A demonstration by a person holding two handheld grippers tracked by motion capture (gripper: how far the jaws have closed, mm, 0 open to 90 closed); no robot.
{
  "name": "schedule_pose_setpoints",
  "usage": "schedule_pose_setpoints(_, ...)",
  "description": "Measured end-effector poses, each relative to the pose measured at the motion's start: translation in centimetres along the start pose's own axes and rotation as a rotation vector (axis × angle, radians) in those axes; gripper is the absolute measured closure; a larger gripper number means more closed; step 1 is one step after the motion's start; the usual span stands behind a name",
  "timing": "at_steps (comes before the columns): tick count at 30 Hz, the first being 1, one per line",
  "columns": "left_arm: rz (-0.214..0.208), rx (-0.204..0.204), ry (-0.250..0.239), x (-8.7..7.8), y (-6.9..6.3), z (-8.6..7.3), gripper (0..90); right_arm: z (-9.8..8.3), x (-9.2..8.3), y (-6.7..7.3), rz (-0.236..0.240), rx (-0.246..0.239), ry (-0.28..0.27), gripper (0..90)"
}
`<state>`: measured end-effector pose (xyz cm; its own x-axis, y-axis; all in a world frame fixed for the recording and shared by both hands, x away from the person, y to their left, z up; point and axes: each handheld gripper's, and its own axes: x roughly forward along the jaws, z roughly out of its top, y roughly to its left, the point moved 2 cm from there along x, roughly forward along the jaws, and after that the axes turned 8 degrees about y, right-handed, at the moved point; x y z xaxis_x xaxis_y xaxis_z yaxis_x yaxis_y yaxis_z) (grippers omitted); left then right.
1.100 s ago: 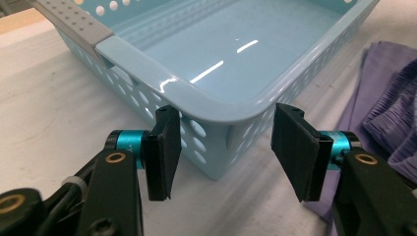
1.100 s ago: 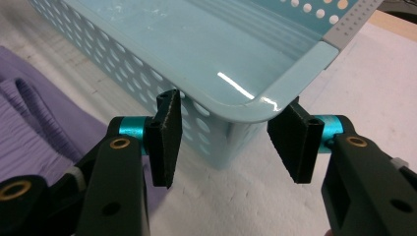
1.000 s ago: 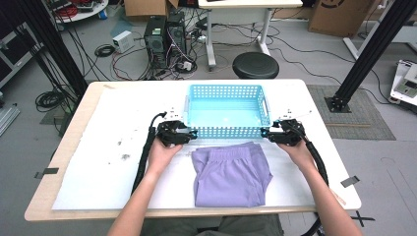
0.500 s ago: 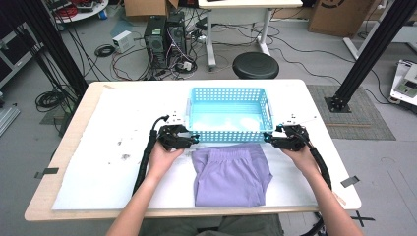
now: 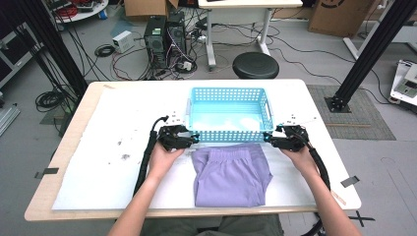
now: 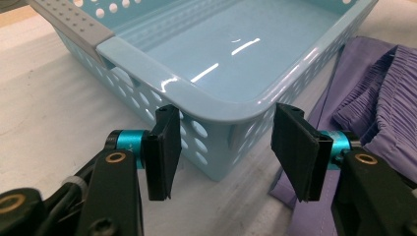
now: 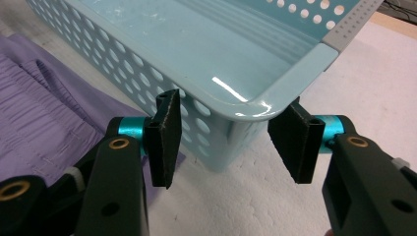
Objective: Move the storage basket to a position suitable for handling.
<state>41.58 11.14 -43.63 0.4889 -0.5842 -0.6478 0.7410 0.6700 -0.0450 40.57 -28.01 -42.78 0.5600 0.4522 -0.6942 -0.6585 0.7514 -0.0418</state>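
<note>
**Bracketing the basket's near corners**

The near end of the purple garment (image 5: 230, 172) is hidden partly by nothing, but its folds are hard to make out from above. The blue basket (image 5: 228, 96) is seen just beyond the garment, touching its far edge. The left claw (image 5: 193, 139) is spread around the basket's near-left corner; the right claw (image 5: 268, 137) is spread around the near-right corner. A white-covered surface (image 5: 98, 167) carries everything; a stool (image 5: 255, 65) and computer towers (image 5: 164, 34) stand on the floor beyond.
</note>
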Motion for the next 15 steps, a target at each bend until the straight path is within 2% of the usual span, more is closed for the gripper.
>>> schedule_pose_setpoints(11, 0.001, -0.004, -0.008, -0.01, -0.13, -0.1, 45.0, 0.0, 0.1, -0.13, -0.001, 0.007, -0.006, 47.7)
schedule_pose_setpoints(15, -0.008, -0.008, -0.011, -0.18, -0.05, -0.15, 43.5, -0.02, 0.11, -0.15, -0.002, -0.004, -0.006, 46.5)
